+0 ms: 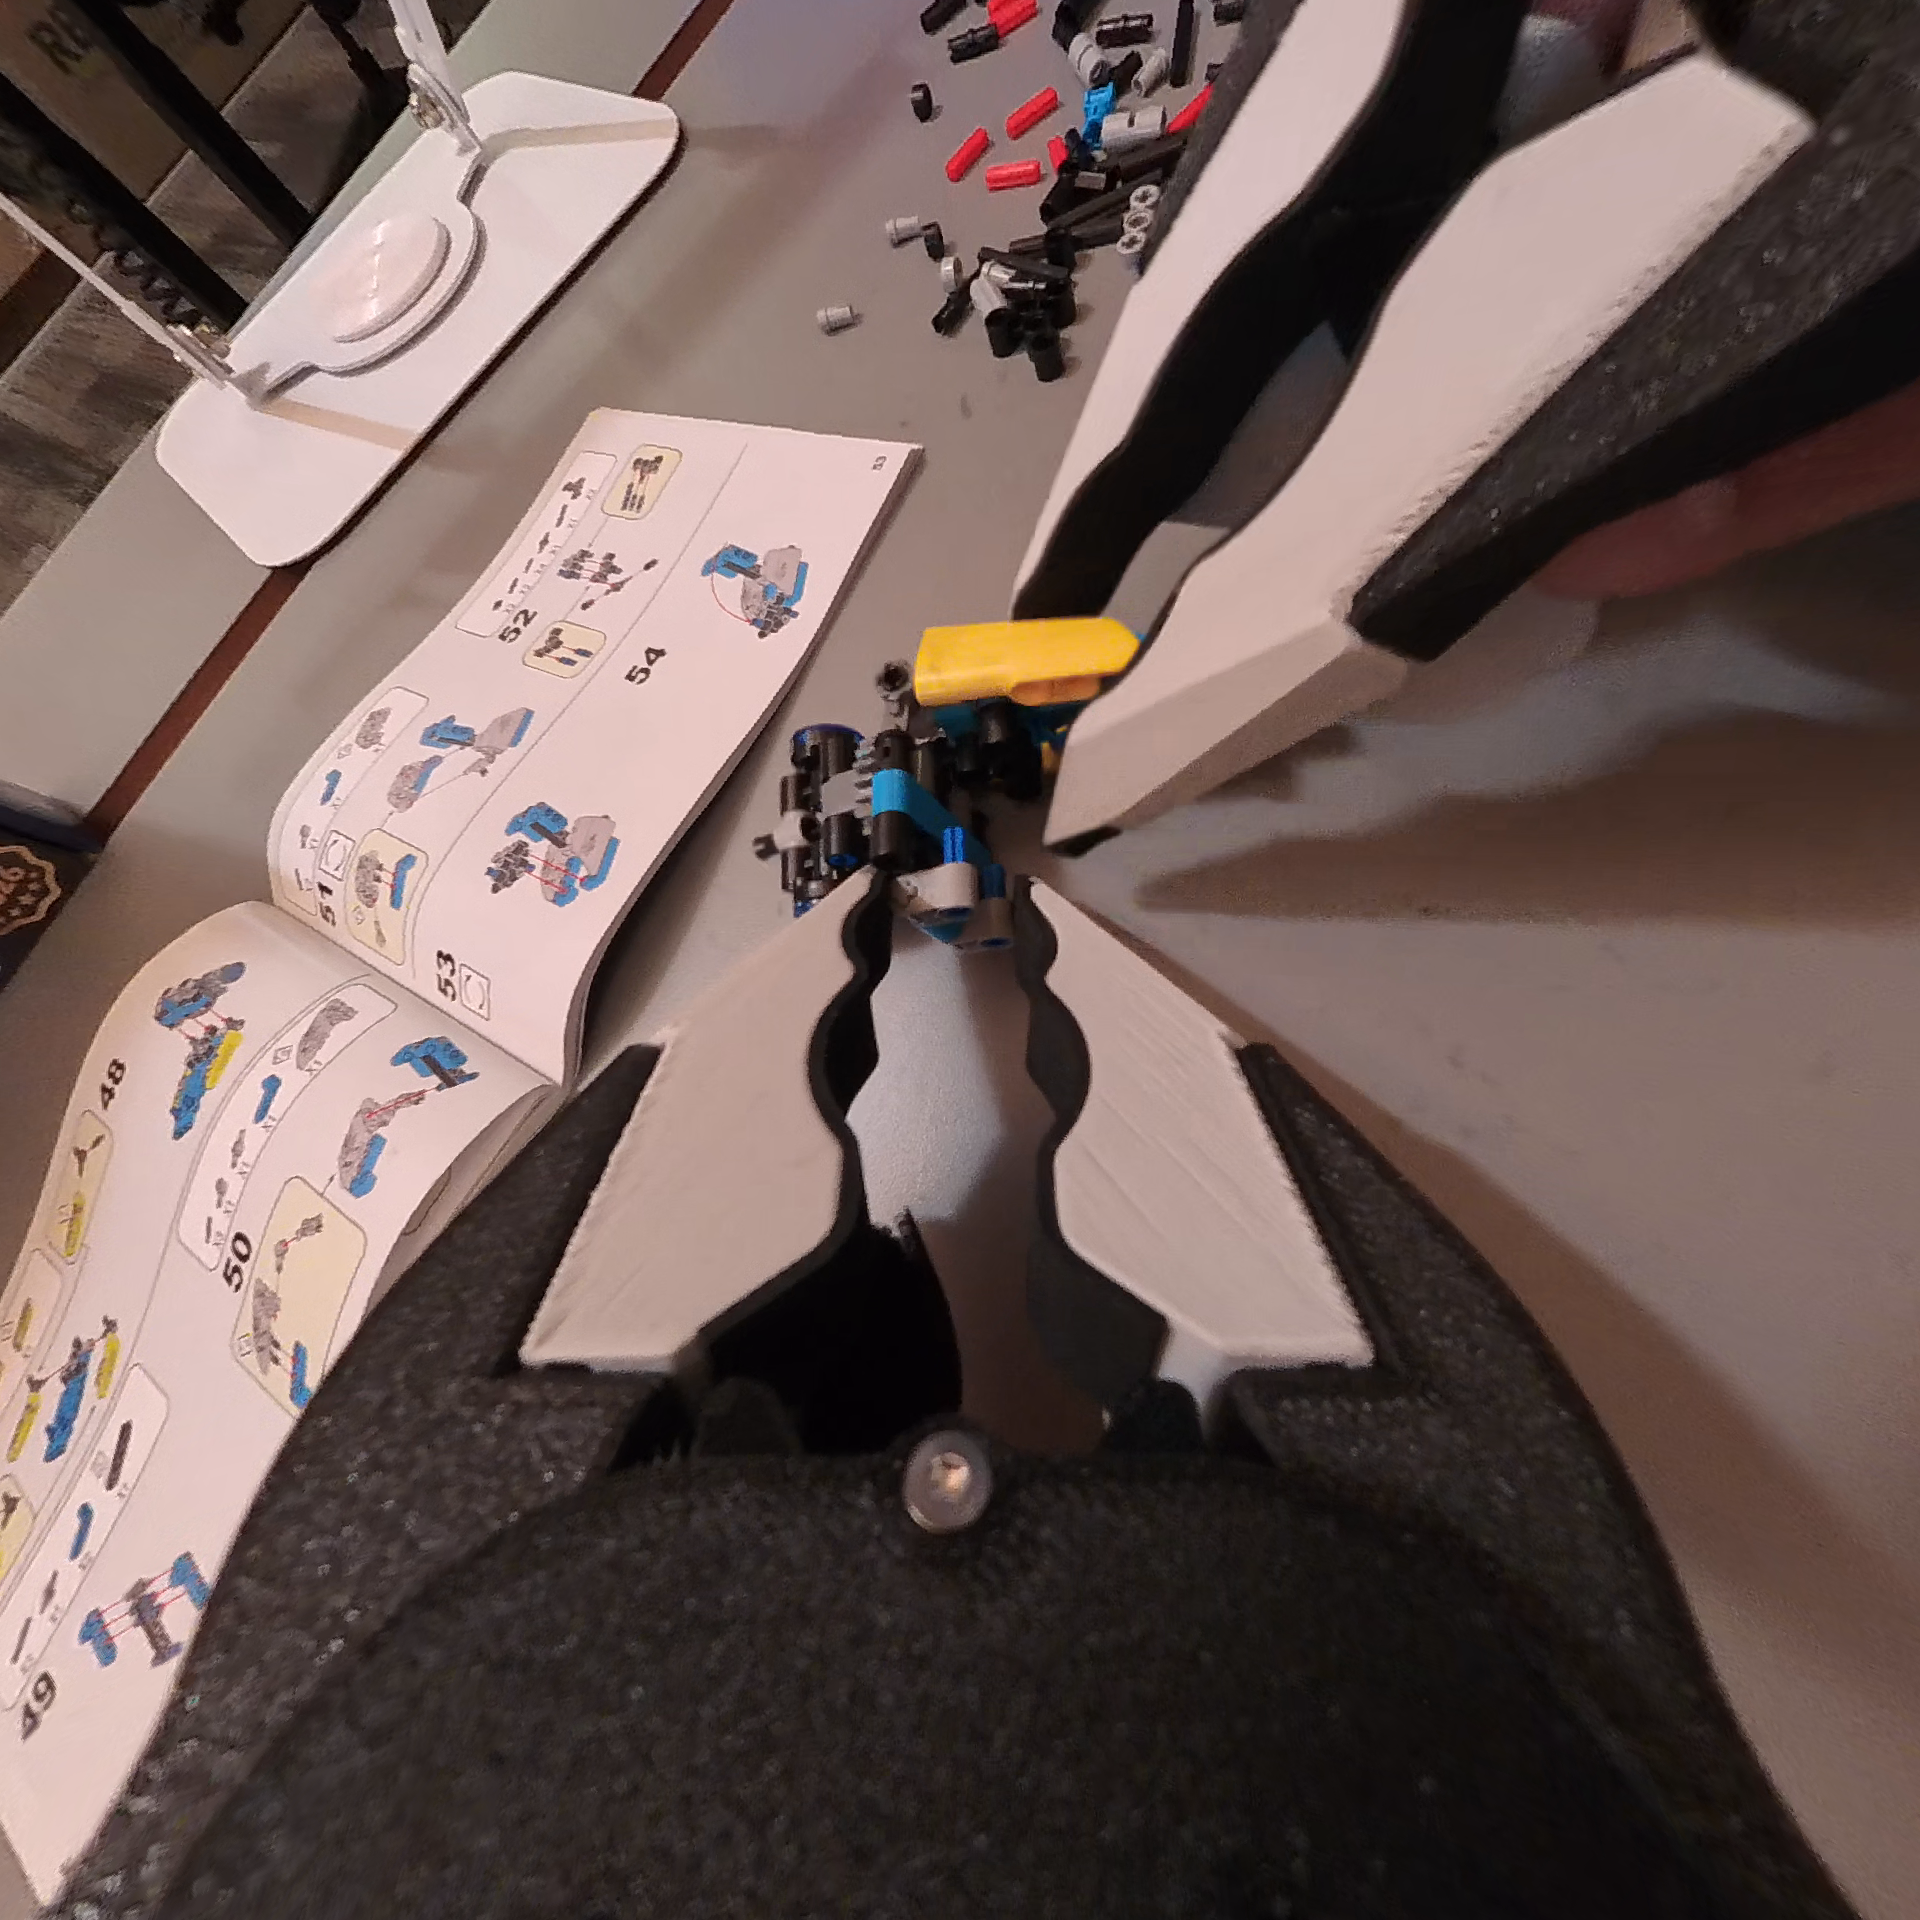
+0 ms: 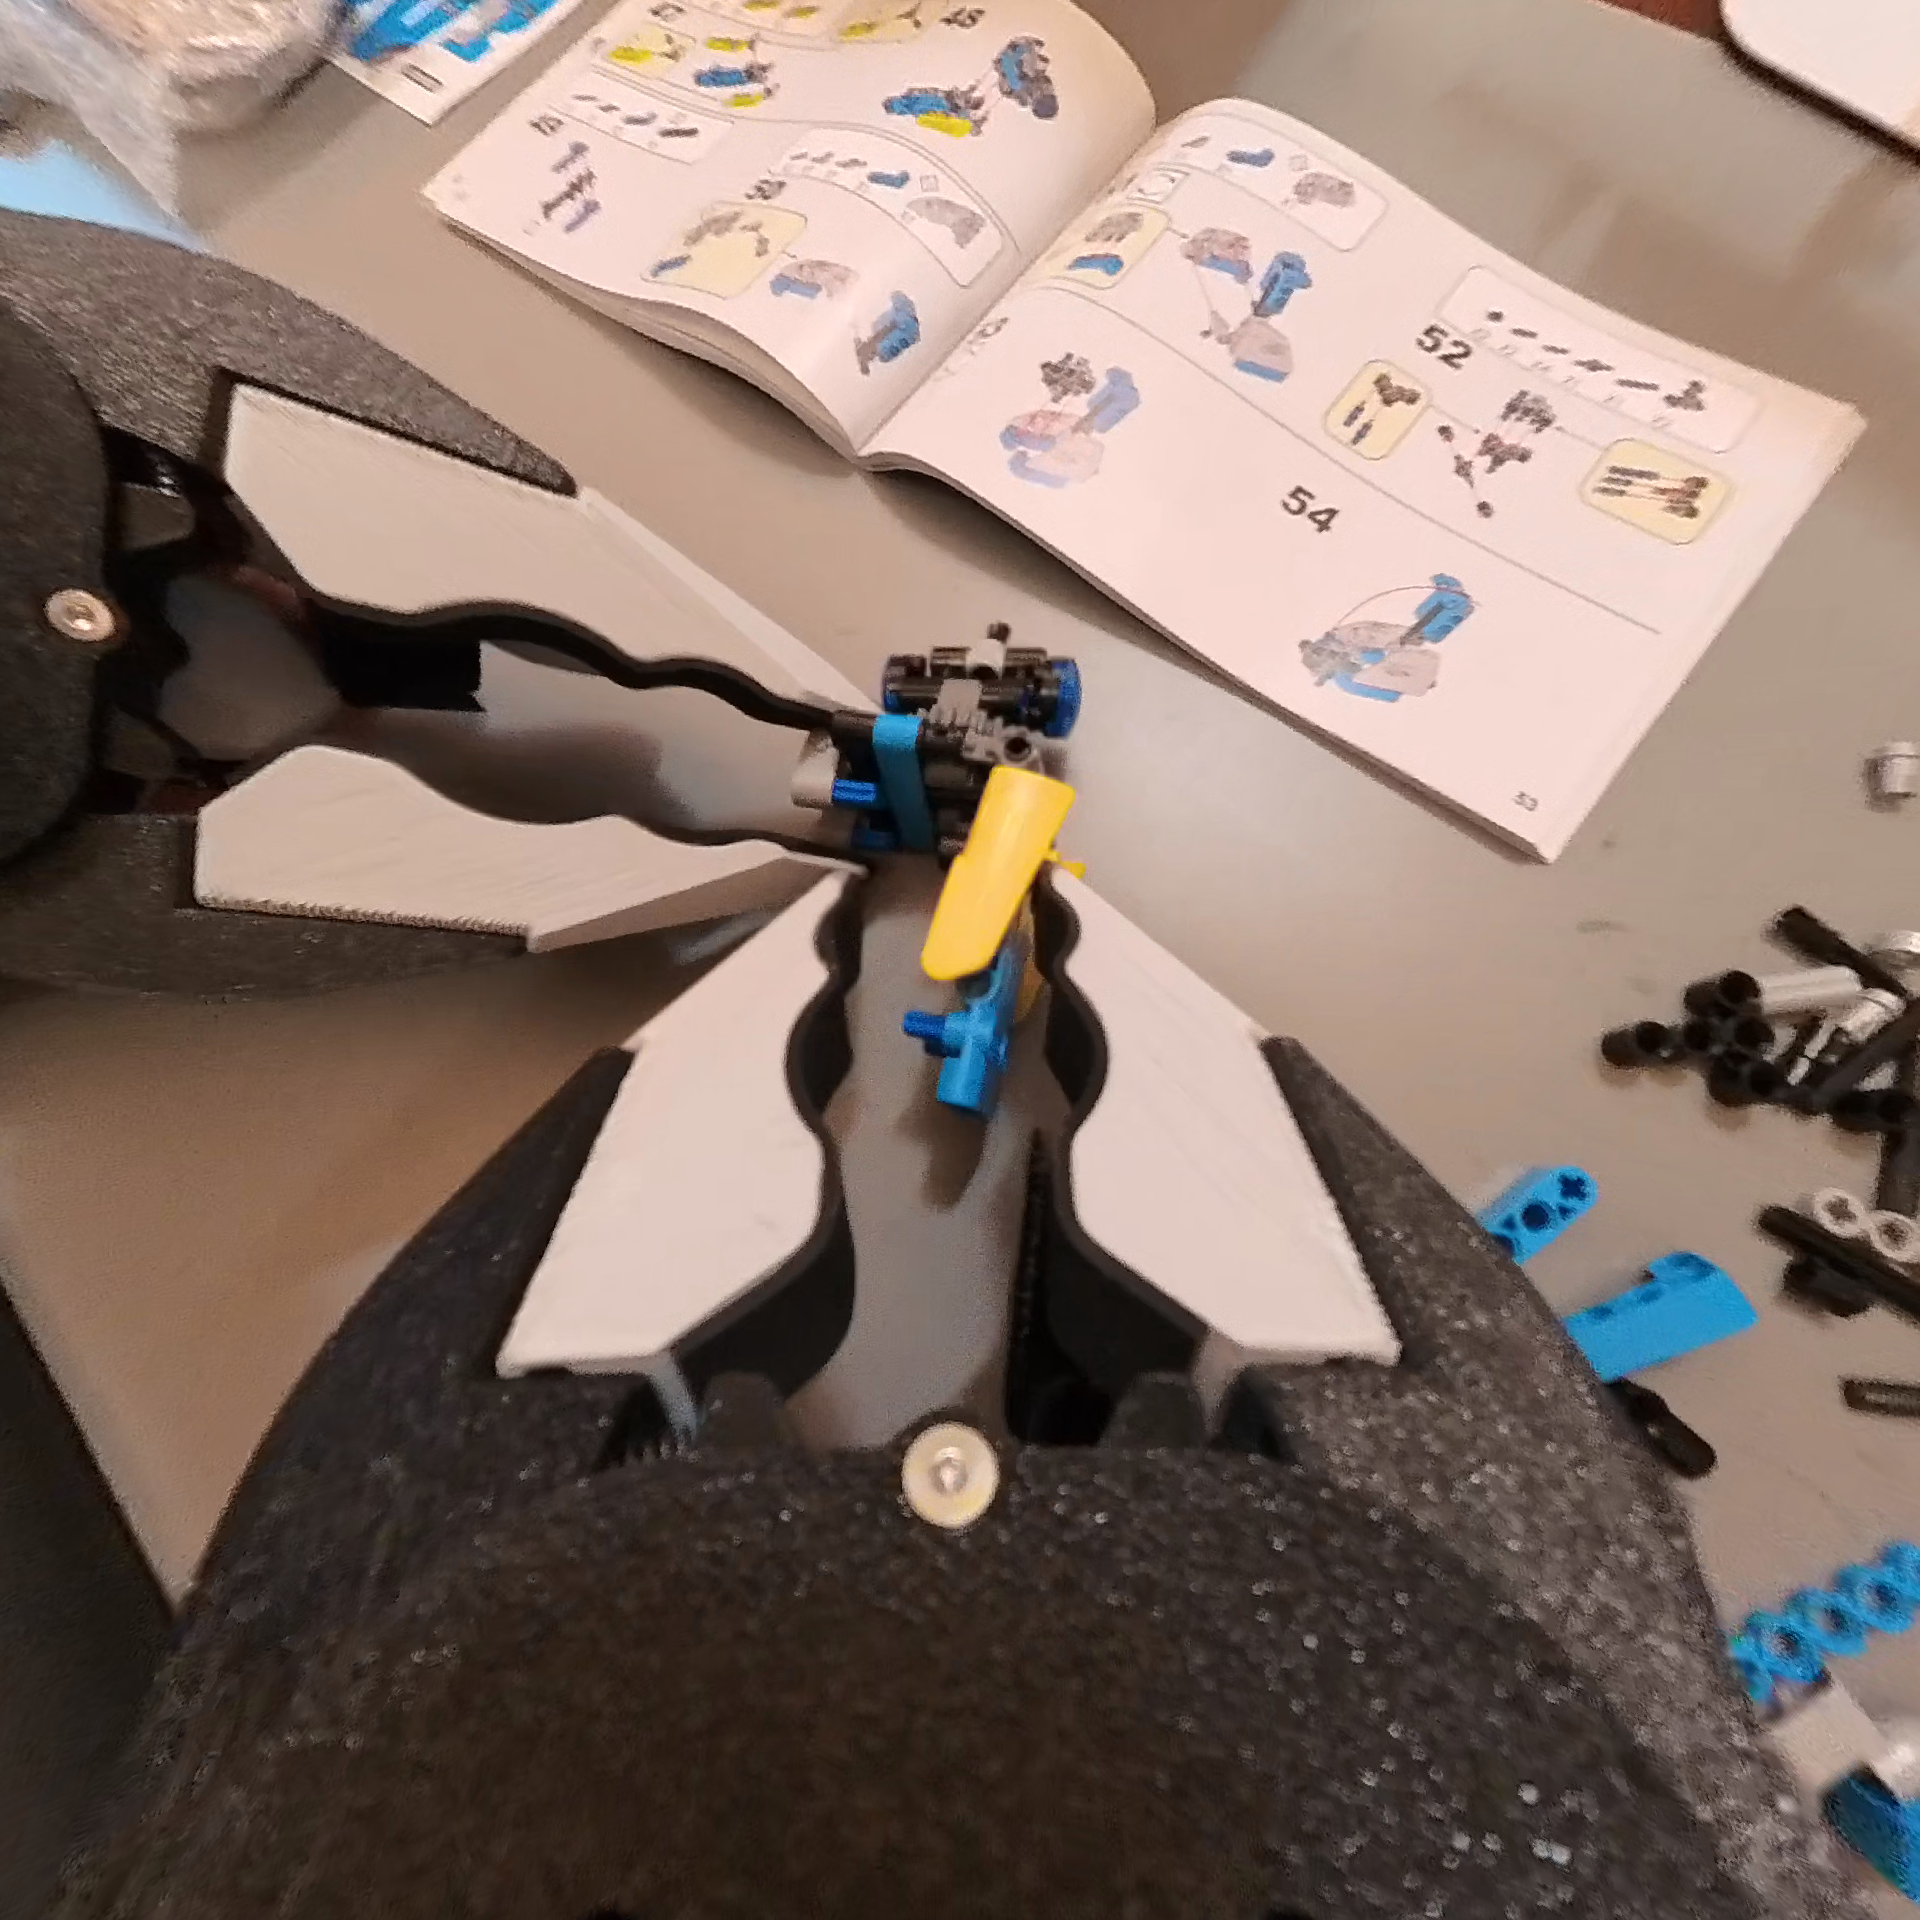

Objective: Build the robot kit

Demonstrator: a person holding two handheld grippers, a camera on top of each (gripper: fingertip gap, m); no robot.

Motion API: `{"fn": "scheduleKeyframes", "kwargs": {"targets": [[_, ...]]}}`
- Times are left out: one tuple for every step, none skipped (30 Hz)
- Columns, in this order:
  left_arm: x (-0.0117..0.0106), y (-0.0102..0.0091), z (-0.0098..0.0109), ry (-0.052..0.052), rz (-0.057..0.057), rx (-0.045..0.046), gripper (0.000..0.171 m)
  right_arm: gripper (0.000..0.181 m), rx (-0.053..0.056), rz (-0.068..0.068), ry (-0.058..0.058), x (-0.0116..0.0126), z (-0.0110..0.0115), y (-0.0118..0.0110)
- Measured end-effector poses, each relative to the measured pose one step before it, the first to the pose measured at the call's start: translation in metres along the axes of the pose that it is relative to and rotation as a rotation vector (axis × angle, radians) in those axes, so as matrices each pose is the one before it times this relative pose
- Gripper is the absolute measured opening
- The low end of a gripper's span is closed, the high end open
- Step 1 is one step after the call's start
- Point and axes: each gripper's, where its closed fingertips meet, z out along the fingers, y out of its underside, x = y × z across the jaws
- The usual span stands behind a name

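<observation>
Two grippers clamp opposite ends of one small brick model above a grey table.

Going left to right: the left gripper (image 1: 951,894) has its jaws closed on the model's (image 1: 894,800) grey-and-blue end; the right gripper (image 2: 951,883) has its jaws closed on the yellow panel (image 2: 992,873) end. Beyond the left jaws, the left wrist view alone shows a white stand base (image 1: 416,301) and red pieces (image 1: 1003,140) in the loose pile. The open instruction booklet (image 2: 1195,343) lies beyond both jaw pairs. Right of the right jaws, only the right wrist view shows loose blue pieces (image 2: 1652,1314) on the table (image 2: 1299,935).
</observation>
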Motion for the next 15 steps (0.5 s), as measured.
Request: {"fn": "scheduleKeyframes", "kwargs": {"targets": [[0.00065, -0.00026, 0.00003, 0.0047, 0.0010, 0.00094, 0.022, 0.039, 0.0149, 0.0123, -0.0171, -0.00003, 0.00114, -0.00198], [0.00023, -0.00002, 0.00001, 0.0018, 0.0002, 0.00018, 0.022, 0.038, 0.0128, 0.0131, -0.0189, -0.00056, 0.00101, -0.00202], [-0.00001, 0.00005, -0.00003, 0.0005, 0.0000, -0.00001, 0.022, 0.036, 0.0068, 0.0047, -0.0116, 0.00029, 0.00070, -0.00115], [0.00004, -0.00001, 0.00006, 0.0009, -0.0006, 0.00012, 0.022, 0.031, 0.0039, 0.0002, 0.0073, 0.00262, 0.00046, -0.00043], [0.00014, 0.00002, 0.00009, 0.0005, 0.0006, 0.00004, 0.022, 0.023, -0.0015, -0.0008, 0.0149, 0.00375, 0.00063, 0.00053], [0.00023, -0.00001, -0.00001, 0.0002, 0.0023, 0.00006, 0.022, 0.020, -0.0111, 0.0026, 0.0105, 0.00301, 0.00087, 0.00228], [0.00026, 0.00001, 0.00013, 0.0004, 0.0022, 0.00015, 0.022, 0.020, -0.0063, 0.0227, -0.0108, -0.00041, 0.00082, 0.00117], [0.00014, -0.00002, 0.00006, 0.0019, -0.0002, 0.00020, 0.022, 0.020, 0.0042, 0.0253, -0.0087, -0.00059, 0.00041, -0.00026], [-0.00006, -0.00001, 0.00010, 0.0056, -0.0059, 0.00008, 0.022, 0.020, 0.0010, 0.0094, 0.0003, 0.00007, 0.00019, -0.00003], [-0.00013, 0.00008, 0.00022, 0.0102, -0.0131, -0.00011, 0.022, 0.020, -0.0013, 0.0075, 0.0031, 0.00008, 0.00017, -0.00010], [-0.00033, 0.00013, 0.00009, 0.0141, -0.0191, -0.00033, 0.022, 0.020, 0.0013, 0.0118, 0.0002, -0.00064, 0.00046, -0.00070], [-0.00035, 0.00013, 0.00011, 0.0188, -0.0240, 0.00010, 0.022, 0.020, -0.0010, 0.0008, 0.0031, -0.00027, 0.00048, -0.00014], [-0.00033, 0.00016, 0.00019, 0.0224, -0.0279, 0.00056, 0.022, 0.019, -0.0040, -0.0032, 0.0034, 0.00001, 0.00009, -0.00010], [-0.00058, 0.00009, 0.00004, 0.0208, -0.0278, 0.00003, 0.022, 0.019, -0.0023, -0.0123, 0.0022, -0.00012, 0.00048, -0.00013], [-0.00058, 0.00012, 0.00017, 0.0165, -0.0187, -0.00045, 0.021, 0.019, -0.0046, -0.0301, 0.0009, 0.00001, 0.00014, 0.00017]]}}
